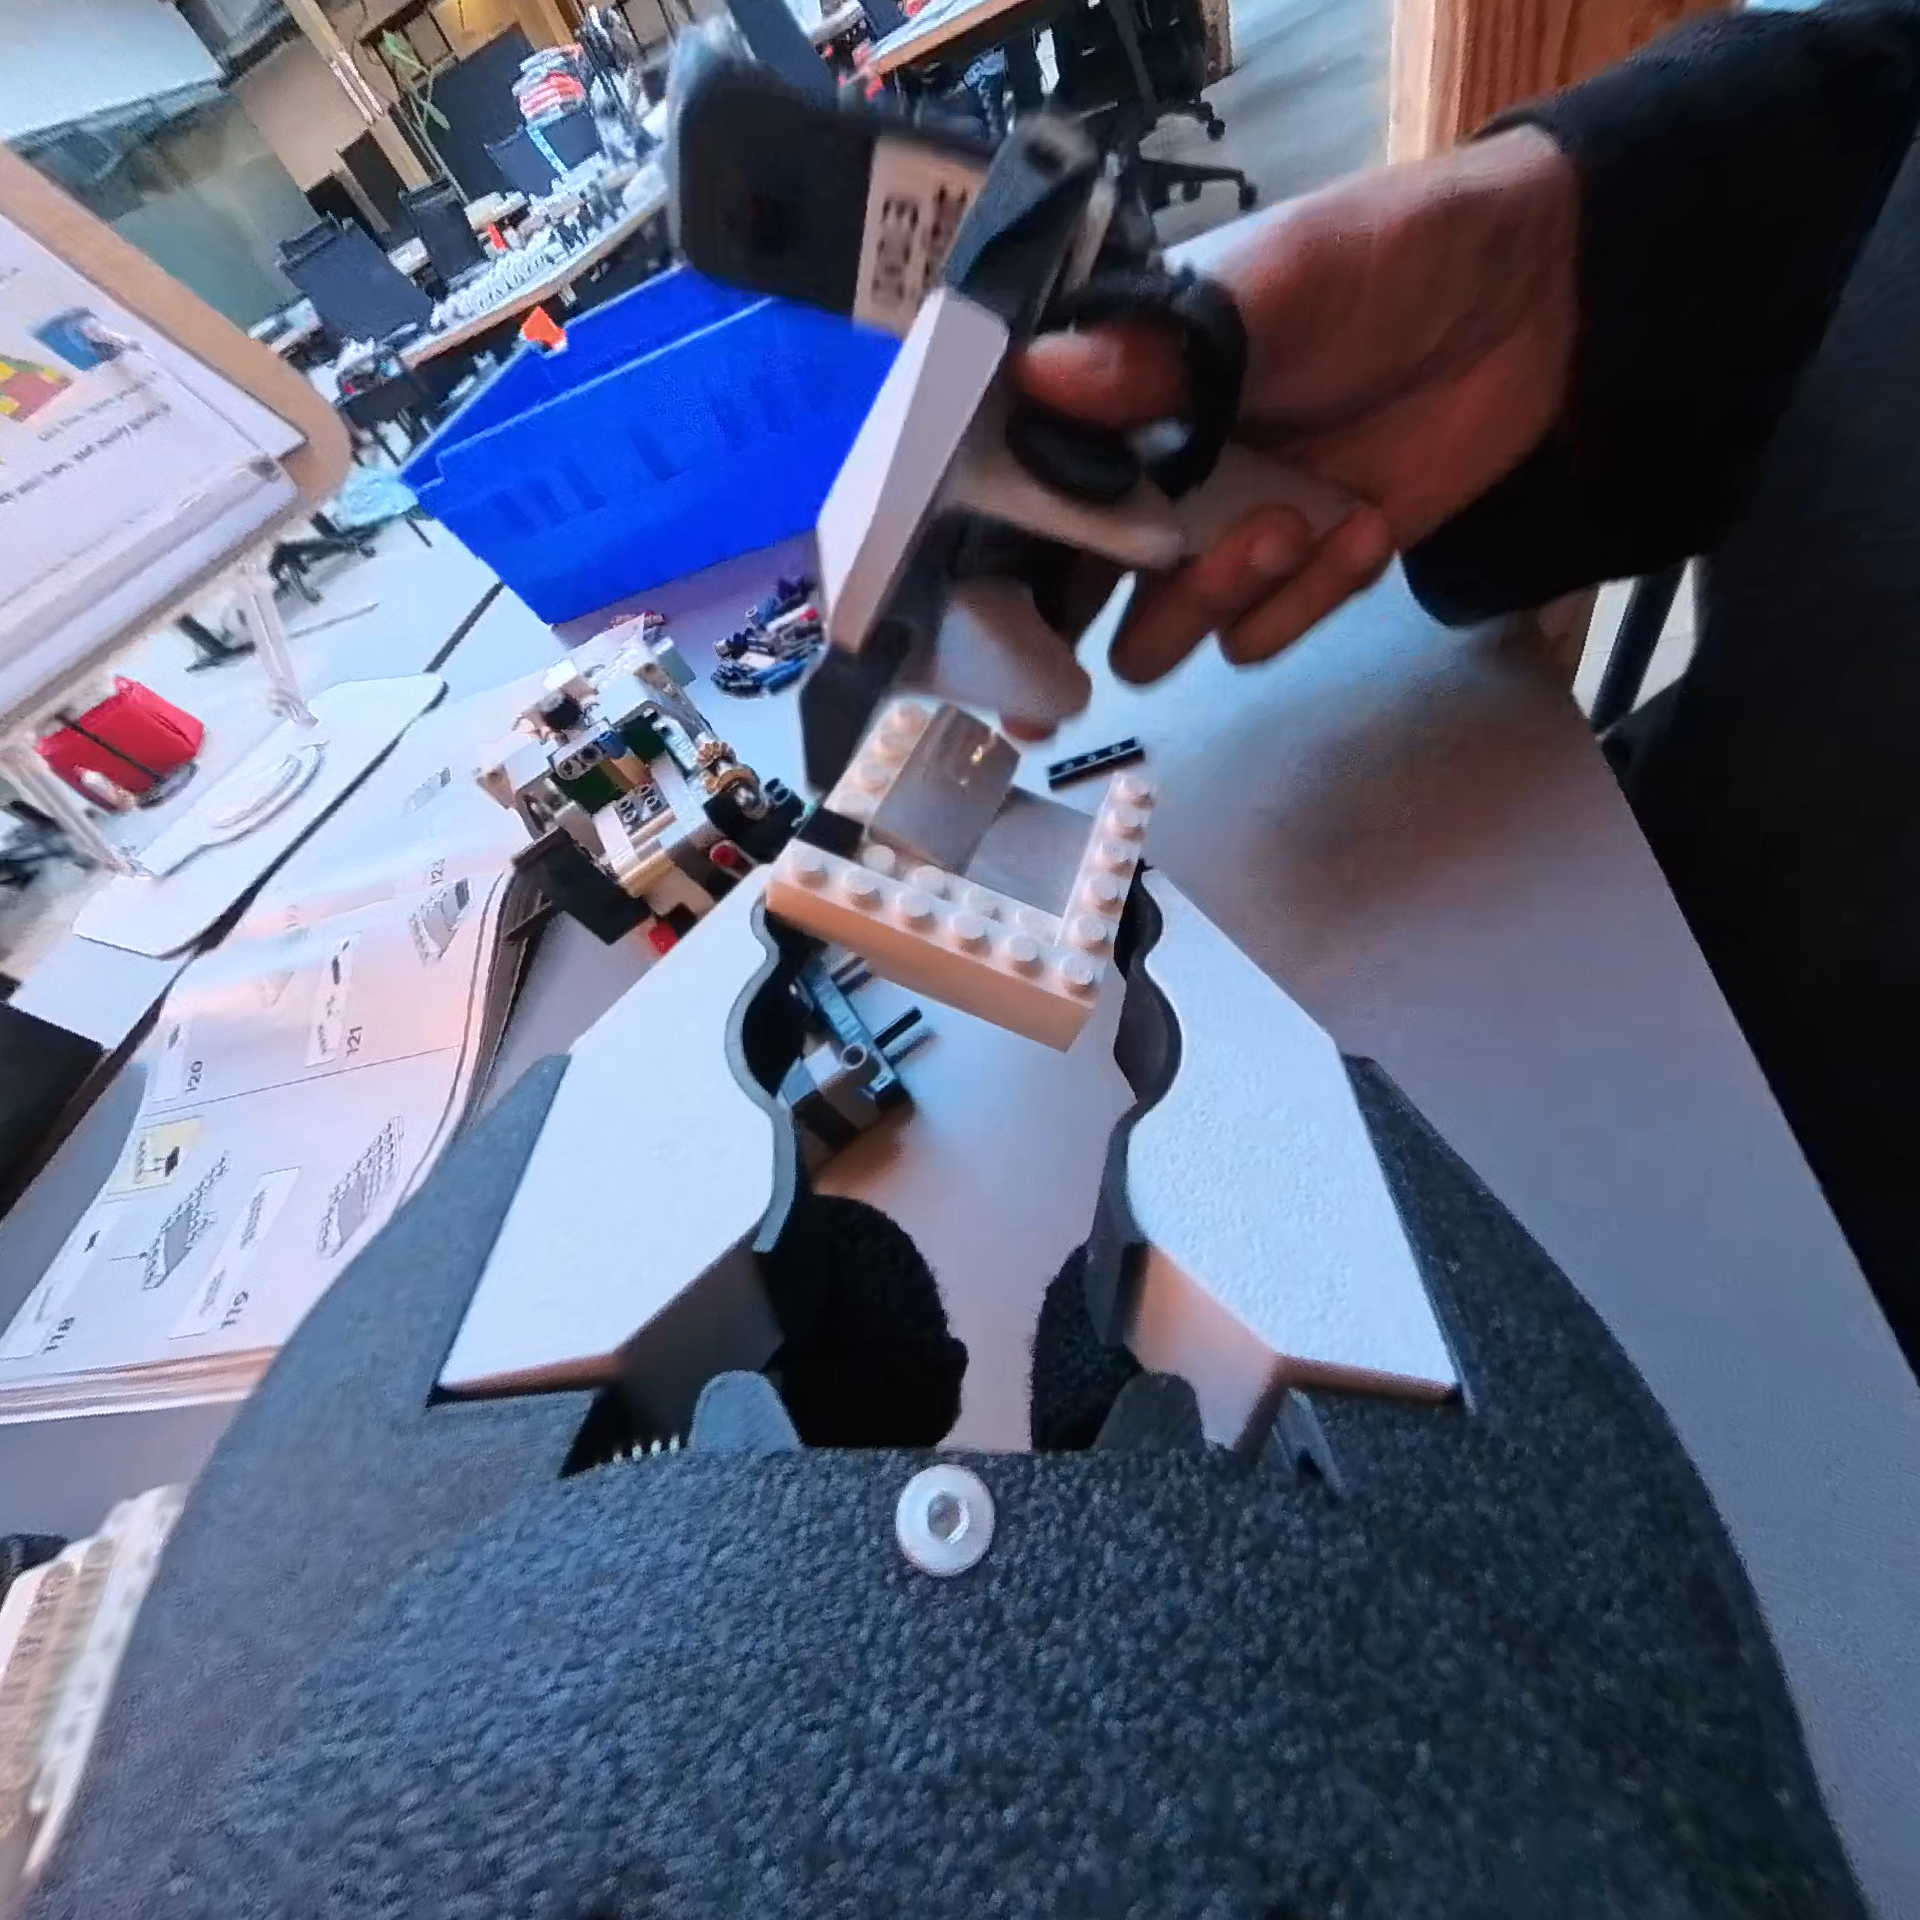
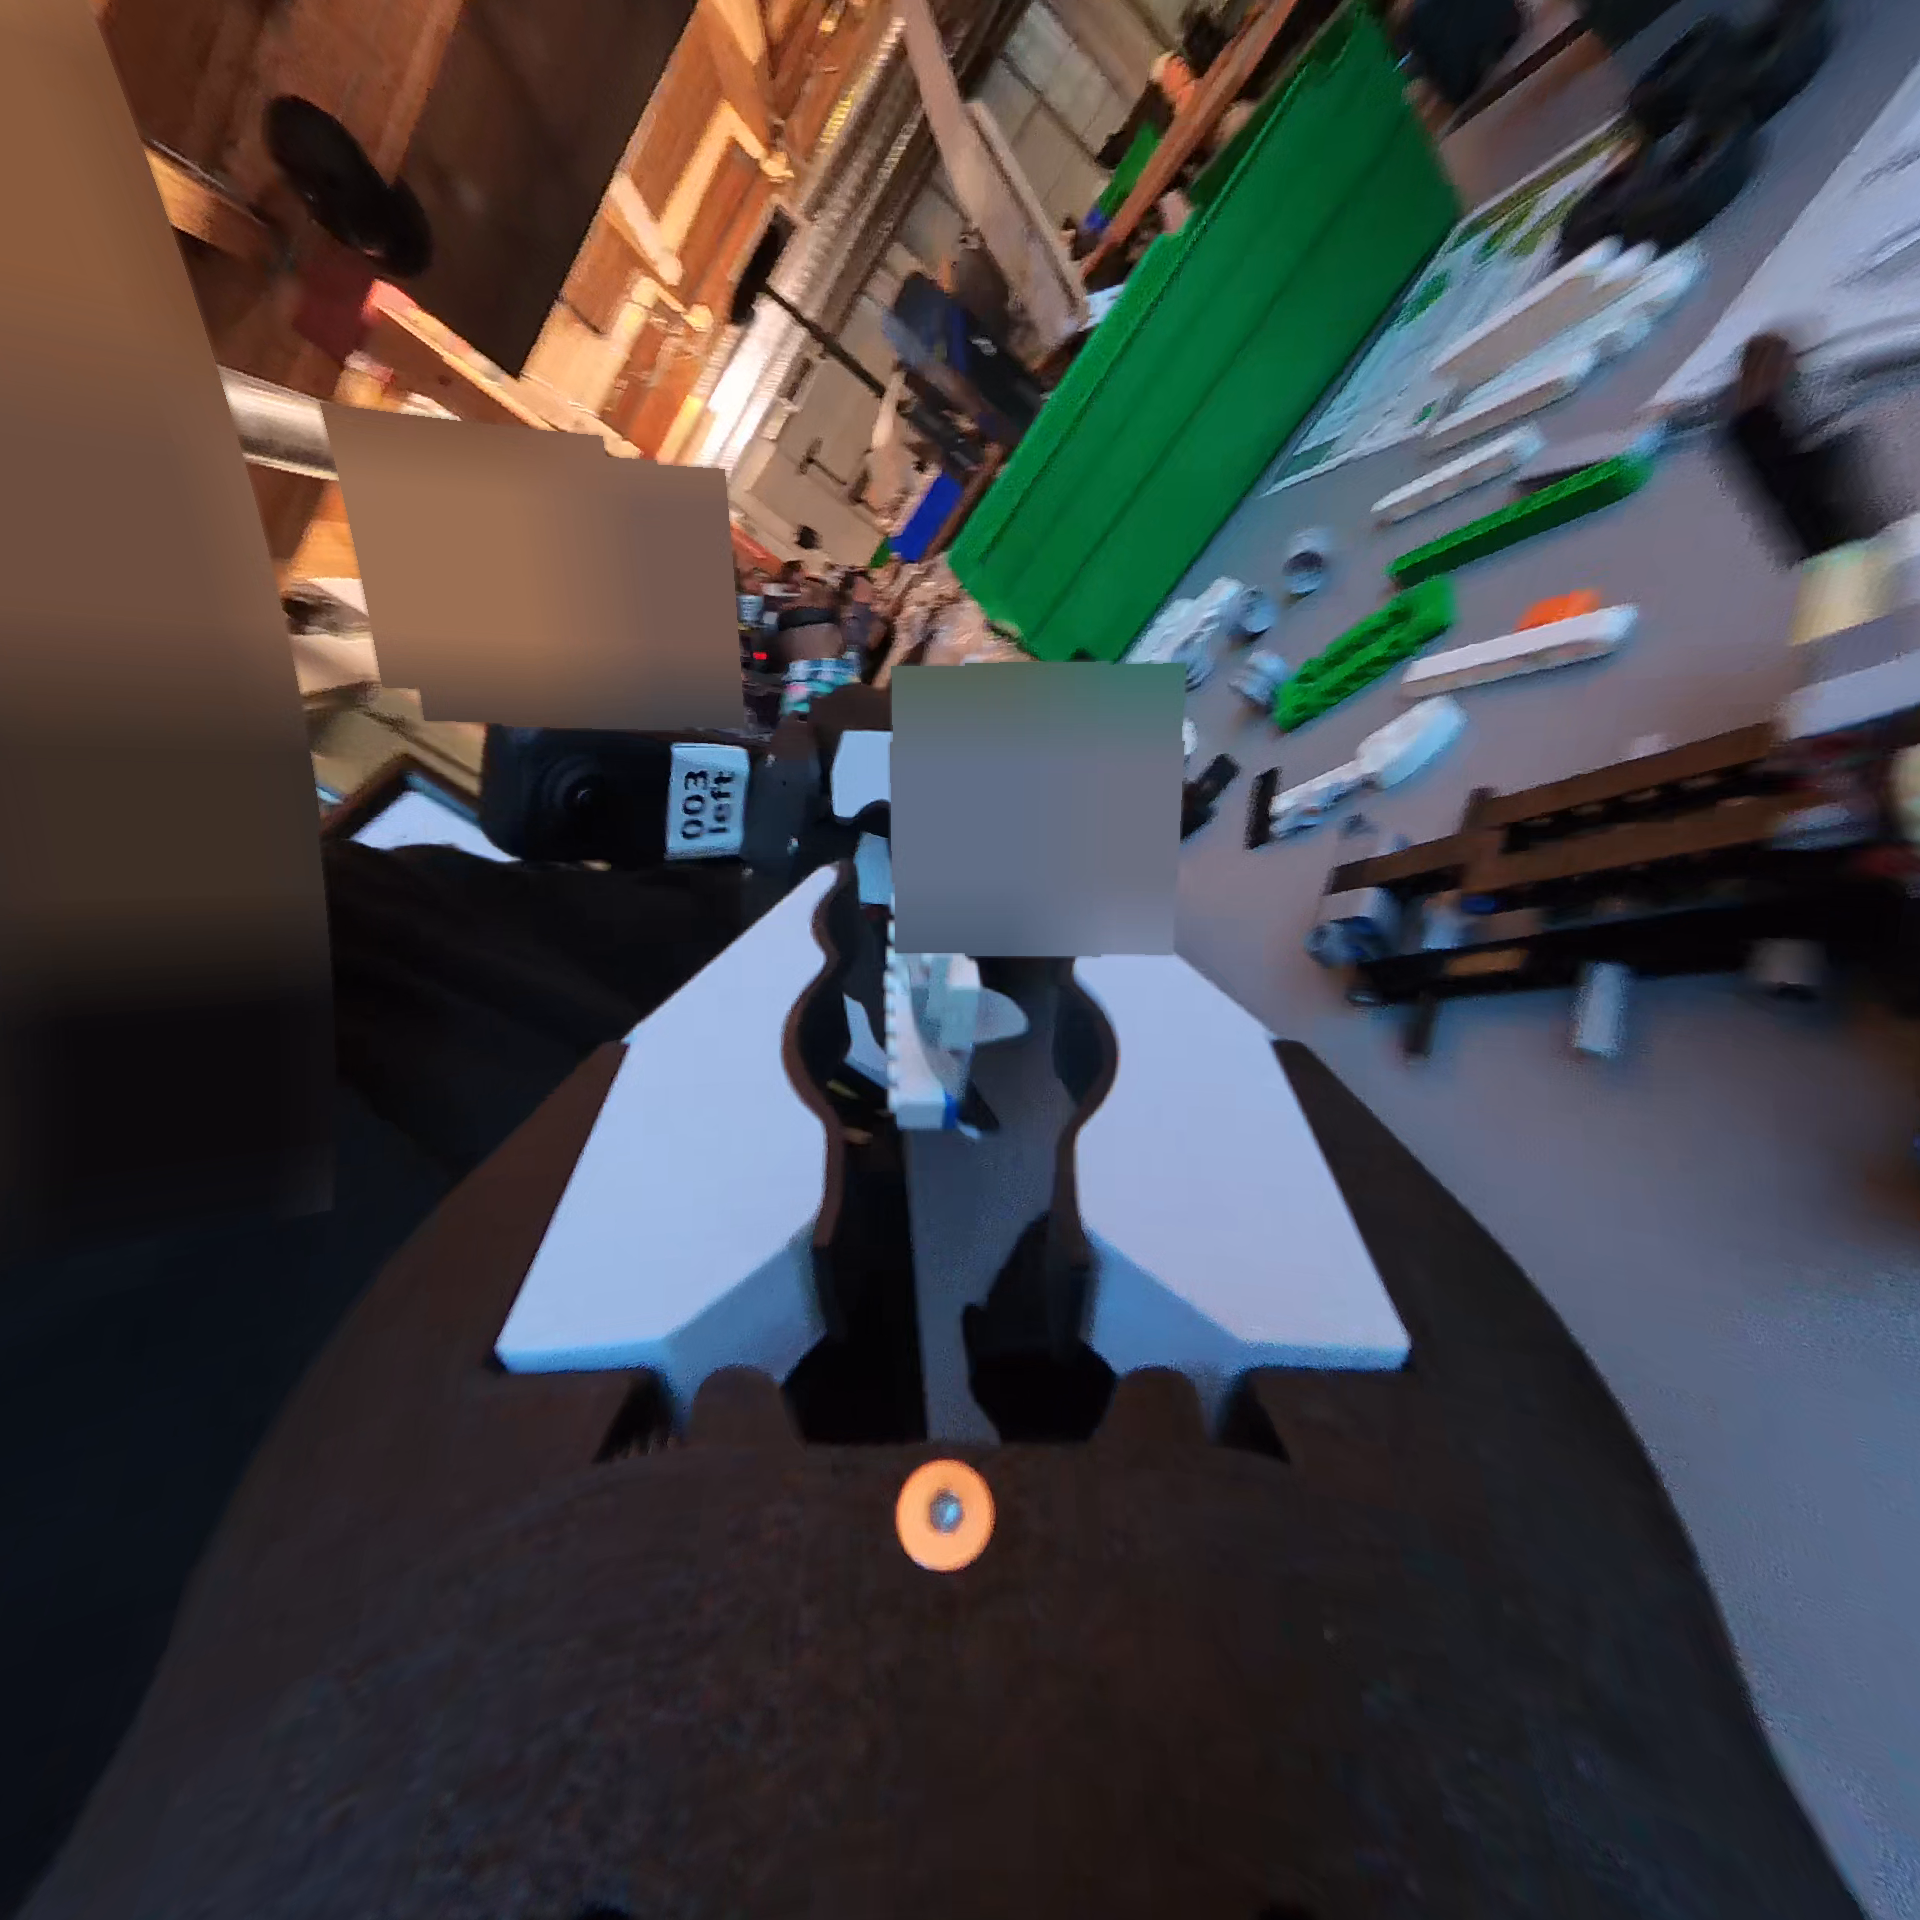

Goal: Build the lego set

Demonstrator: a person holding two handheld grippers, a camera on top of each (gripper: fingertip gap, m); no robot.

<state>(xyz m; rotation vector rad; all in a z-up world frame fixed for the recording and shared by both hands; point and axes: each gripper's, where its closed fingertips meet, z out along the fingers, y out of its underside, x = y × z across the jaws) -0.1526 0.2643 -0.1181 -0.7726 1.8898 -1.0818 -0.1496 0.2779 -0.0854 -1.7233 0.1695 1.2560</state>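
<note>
My left gripper (image 1: 945, 935) is shut on a white L-shaped Lego assembly (image 1: 935, 925) with a grey sloped part on top, and holds it above the table. My right gripper (image 1: 914, 717), held in a hand, comes down from above onto the assembly's far end. In the right wrist view its jaws (image 2: 951, 956) stand apart, with the assembly (image 2: 930, 1049) edge-on between them and a gap on each side. A partly built grey and white model (image 1: 623, 800) stands on the table to the left.
An open instruction booklet (image 1: 291, 1091) lies at the left and a blue bin (image 1: 644, 447) stands behind. A black plate (image 1: 1091, 758), small loose parts (image 1: 769, 644) and a grey pin piece (image 1: 847, 1070) lie nearby. The right wrist view shows a green bin (image 2: 1195, 416), green plates (image 2: 1361, 655) and white pieces (image 2: 1507, 644). The grey pin piece (image 1: 847, 1070) is about 7 centimetres from both grippers' fingertips. Seen from the right wrist view (image 2: 1345, 931) as well.
</note>
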